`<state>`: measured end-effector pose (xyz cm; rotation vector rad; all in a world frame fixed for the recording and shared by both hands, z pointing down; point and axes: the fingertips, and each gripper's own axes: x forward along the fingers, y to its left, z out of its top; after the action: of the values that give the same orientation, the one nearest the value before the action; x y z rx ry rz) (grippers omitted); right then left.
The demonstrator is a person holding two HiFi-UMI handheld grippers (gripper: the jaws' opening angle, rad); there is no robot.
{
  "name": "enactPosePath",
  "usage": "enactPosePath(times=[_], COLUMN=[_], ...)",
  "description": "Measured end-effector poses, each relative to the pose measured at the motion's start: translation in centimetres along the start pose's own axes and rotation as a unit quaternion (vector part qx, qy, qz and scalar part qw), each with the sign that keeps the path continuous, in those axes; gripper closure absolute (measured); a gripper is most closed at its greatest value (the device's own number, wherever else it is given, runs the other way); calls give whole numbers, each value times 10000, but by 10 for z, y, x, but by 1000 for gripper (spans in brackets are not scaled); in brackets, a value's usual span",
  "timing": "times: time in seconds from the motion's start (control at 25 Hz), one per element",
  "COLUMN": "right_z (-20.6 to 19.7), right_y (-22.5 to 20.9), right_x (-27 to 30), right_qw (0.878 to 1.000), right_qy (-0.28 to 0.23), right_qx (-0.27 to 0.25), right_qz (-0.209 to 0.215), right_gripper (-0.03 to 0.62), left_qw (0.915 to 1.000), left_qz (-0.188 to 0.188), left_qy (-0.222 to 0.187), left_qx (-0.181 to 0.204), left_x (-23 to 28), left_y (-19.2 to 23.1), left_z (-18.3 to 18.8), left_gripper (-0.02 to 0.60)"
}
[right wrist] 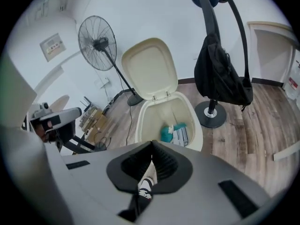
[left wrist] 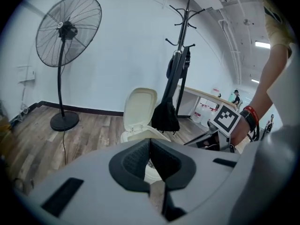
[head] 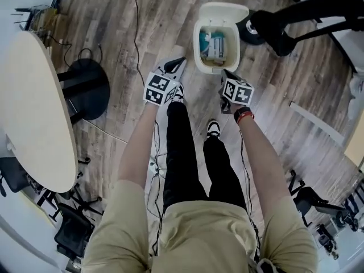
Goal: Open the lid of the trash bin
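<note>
The cream trash bin (head: 200, 54) stands on the wood floor ahead of me with its lid (head: 223, 8) swung up and back. Teal and white packaging (head: 212, 44) lies inside. My left gripper (head: 164, 84) hangs shut to the bin's near left, holding nothing. My right gripper (head: 234, 89) hangs shut just in front of the bin, also holding nothing. A black and white shoe (head: 173, 67) reaches to the bin's left foot. In the right gripper view the bin (right wrist: 198, 125) and raised lid (right wrist: 150, 69) lie beyond the shut right gripper (right wrist: 152, 159). The left gripper view shows the lid (left wrist: 140, 108) past the shut left gripper (left wrist: 150, 154).
A standing fan's round base (head: 86, 87) and an oval pale table (head: 34, 107) are to the left. A coat rack with a black bag (right wrist: 224, 74) stands right of the bin, its base (head: 250, 32) close by. Cables (head: 136, 33) trail over the floor. Chairs (head: 71, 226) stand nearby.
</note>
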<state>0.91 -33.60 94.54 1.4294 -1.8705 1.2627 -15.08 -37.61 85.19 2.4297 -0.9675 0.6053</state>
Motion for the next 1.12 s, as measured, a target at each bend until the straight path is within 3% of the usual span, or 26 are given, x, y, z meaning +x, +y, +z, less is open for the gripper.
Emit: enactPosePath(times=[0.08, 0.24, 0.56, 0.92, 1.12], right_z=[27, 65, 98, 139, 157], right_y=[13, 37, 89, 118, 123], right_x=[-18, -73, -193, -332, -413], right_qw=[9998, 9965, 9777, 9690, 9671], right_qy=[-138, -164, -206, -1188, -1857], right_qx=[-37, -709, -1820, -2006, -1508], right_qz=[140, 419, 1027, 812, 871], right_gripper=[580, 580, 580, 580, 580], left_qw=[9998, 9990, 9958, 9916, 9868], left_qz=[183, 399, 765, 1142, 1322], left_qy=[-115, -200, -422, -573, -932], left_qx=[-10, -41, -290, -212, -121], left_x=[-15, -46, -112, -197, -239], left_y=[-3, -30, -105, -171, -218], left_z=[27, 68, 133, 206, 249], left_gripper=[557, 557, 558, 557, 557])
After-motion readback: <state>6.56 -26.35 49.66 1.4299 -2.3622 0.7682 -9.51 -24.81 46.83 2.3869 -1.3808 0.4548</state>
